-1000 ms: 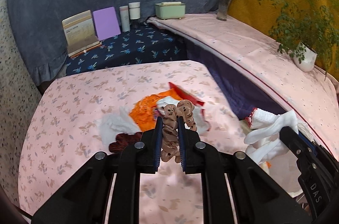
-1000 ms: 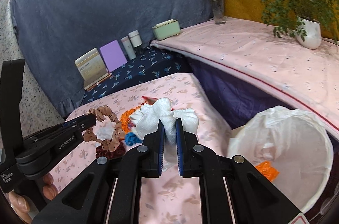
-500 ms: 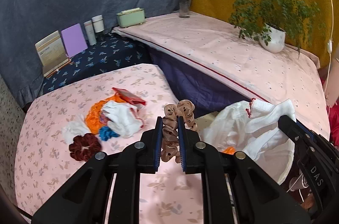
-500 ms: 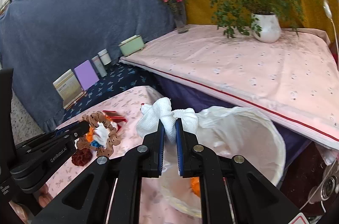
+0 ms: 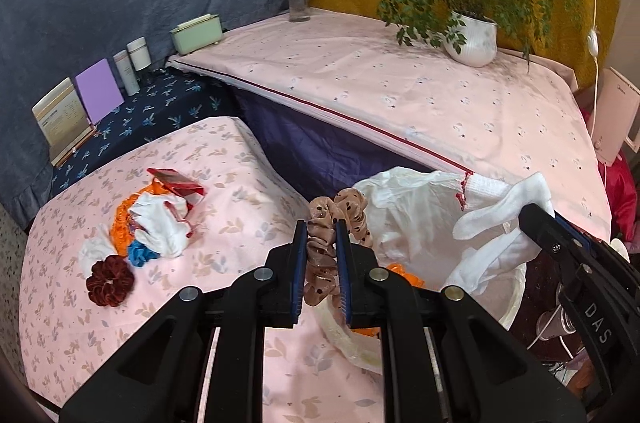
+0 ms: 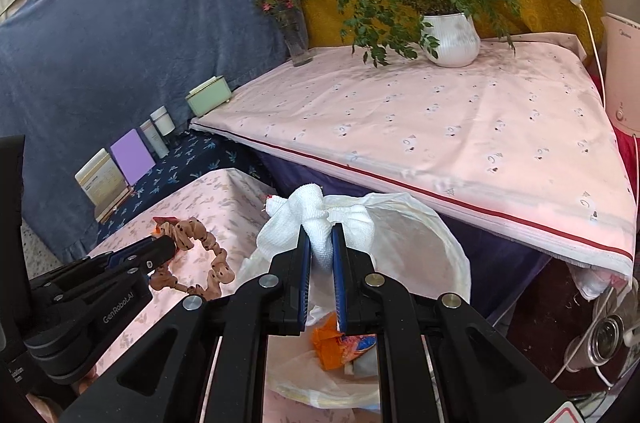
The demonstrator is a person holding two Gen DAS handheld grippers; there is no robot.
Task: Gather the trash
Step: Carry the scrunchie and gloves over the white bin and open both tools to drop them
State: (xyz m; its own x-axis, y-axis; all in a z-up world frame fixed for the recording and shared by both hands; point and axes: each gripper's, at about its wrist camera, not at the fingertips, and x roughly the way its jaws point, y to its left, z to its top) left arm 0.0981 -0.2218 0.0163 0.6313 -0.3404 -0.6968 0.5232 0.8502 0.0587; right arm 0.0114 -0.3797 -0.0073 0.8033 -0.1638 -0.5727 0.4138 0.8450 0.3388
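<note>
Tan scrunchie (image 5: 320, 255) pinched in left hand-held gripper (image 5: 322, 223); white cloth (image 6: 316, 219) pinched in right hand-held gripper (image 6: 320, 229).

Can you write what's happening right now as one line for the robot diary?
left gripper: shut on tan scrunchie | right gripper: shut on white cloth | both near lined bin | pile on table: uncollected

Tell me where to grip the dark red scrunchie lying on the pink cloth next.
Take the dark red scrunchie across one side of its ring, coming from above. It lies flat and apart from the pile, its puffy band stands proud of the pink cloth, so jaws can probably straddle the band.
</note>
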